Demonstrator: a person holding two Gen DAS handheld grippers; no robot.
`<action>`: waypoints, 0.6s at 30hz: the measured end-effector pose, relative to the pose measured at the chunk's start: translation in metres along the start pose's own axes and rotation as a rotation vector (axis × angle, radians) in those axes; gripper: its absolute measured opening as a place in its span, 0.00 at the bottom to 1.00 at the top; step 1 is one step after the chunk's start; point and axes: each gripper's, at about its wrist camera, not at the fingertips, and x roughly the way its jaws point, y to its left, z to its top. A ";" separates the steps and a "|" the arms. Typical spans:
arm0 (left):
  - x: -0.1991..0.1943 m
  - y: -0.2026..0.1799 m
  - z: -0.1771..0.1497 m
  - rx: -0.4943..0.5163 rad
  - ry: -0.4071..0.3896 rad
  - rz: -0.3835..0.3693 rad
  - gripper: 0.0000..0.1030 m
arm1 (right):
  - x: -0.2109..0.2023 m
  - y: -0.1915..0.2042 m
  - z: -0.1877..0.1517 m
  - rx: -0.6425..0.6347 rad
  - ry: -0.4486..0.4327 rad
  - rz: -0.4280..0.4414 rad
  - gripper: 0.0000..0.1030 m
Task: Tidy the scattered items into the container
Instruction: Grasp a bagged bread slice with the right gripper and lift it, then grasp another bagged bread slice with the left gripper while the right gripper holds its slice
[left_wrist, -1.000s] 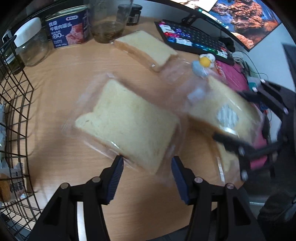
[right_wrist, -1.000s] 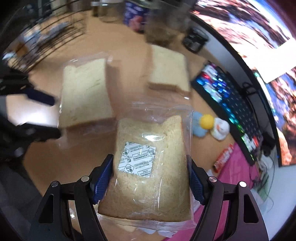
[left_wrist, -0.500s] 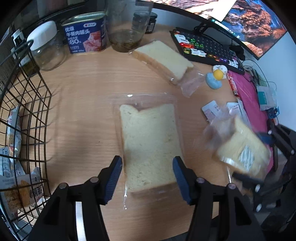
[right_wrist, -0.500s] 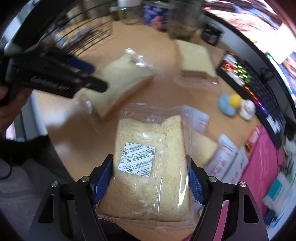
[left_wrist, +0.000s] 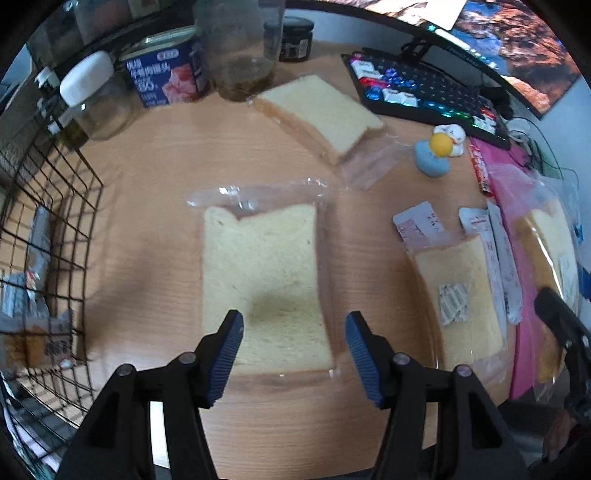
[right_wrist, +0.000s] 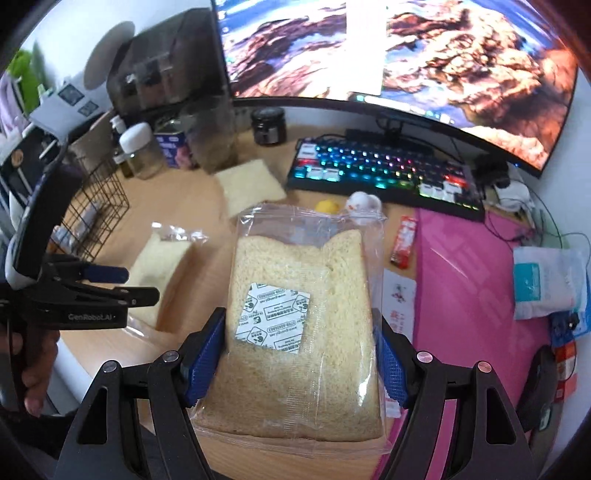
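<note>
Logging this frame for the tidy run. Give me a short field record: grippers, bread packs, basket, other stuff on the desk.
left gripper: open, over a bagged bread slice lying flat on the desk
right gripper: shut on a bagged bread with a white sachet, lifted off the desk
other bread: one pack near the keyboard, one at the desk's right edge
wire basket: left side, already holds some packets
clutter: luncheon meat can, glass jar, duck toy

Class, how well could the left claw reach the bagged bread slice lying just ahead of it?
Probably well: the left claw is open over the bread slice, with nothing lying between them on the table.
</note>
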 end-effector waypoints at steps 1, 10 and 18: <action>0.004 -0.001 0.000 -0.012 0.006 0.004 0.62 | 0.001 -0.004 -0.001 0.004 0.002 0.004 0.73; -0.001 0.013 0.003 -0.110 -0.052 0.063 0.64 | 0.001 -0.018 -0.007 -0.006 -0.002 0.039 0.73; 0.010 0.015 0.005 -0.097 -0.041 0.077 0.75 | 0.007 -0.015 -0.004 -0.009 -0.005 0.063 0.73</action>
